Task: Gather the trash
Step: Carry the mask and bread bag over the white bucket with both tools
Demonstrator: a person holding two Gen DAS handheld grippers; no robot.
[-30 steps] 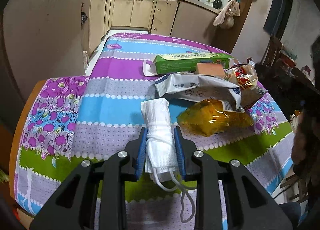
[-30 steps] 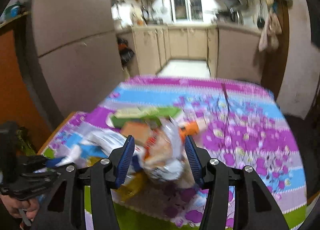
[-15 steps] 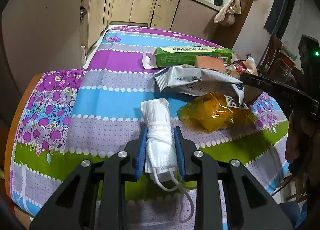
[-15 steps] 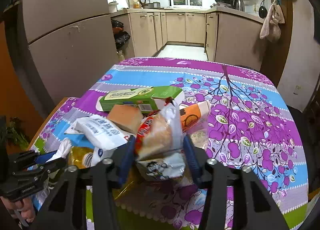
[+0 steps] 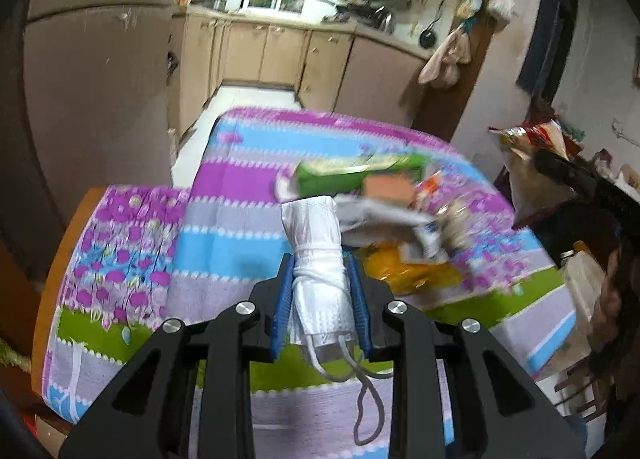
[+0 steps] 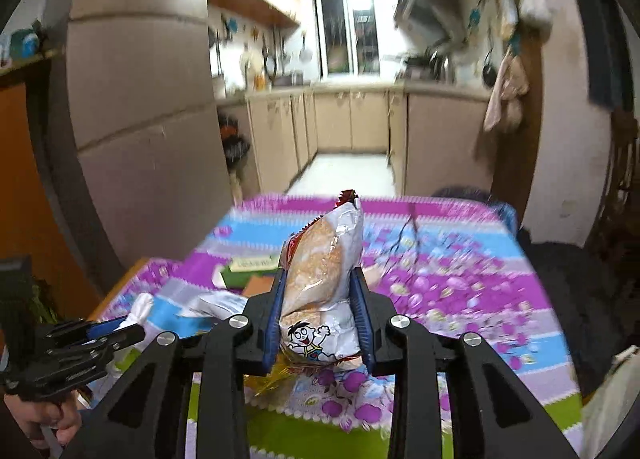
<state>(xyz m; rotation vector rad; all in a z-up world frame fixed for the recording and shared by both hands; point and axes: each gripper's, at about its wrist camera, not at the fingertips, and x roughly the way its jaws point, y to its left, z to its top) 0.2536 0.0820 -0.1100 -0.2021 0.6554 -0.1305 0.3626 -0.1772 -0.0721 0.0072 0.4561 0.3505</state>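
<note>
My left gripper (image 5: 319, 291) is shut on a rolled white face mask (image 5: 316, 251) and holds it up above the table; its ear loops hang down. My right gripper (image 6: 320, 307) is shut on a snack bag (image 6: 324, 279) with a cartoon boy on it, lifted off the table. That bag and the right gripper also show at the right of the left wrist view (image 5: 528, 155). The left gripper also shows at the lower left of the right wrist view (image 6: 112, 333). On the flowered tablecloth (image 5: 224, 243) lie a green box (image 5: 356, 175), a white wrapper (image 5: 384, 219) and a yellow bag (image 5: 412, 271).
An orange packet (image 5: 388, 187) lies next to the green box. A tall fridge (image 5: 96, 115) stands left of the table. Kitchen cabinets (image 6: 352, 119) line the far wall. A dark chair (image 6: 576, 291) stands at the table's right side.
Both grippers have risen from the table with their loads. The mask and the snack bag are now in the air; both views tilt up toward the kitchen.
</note>
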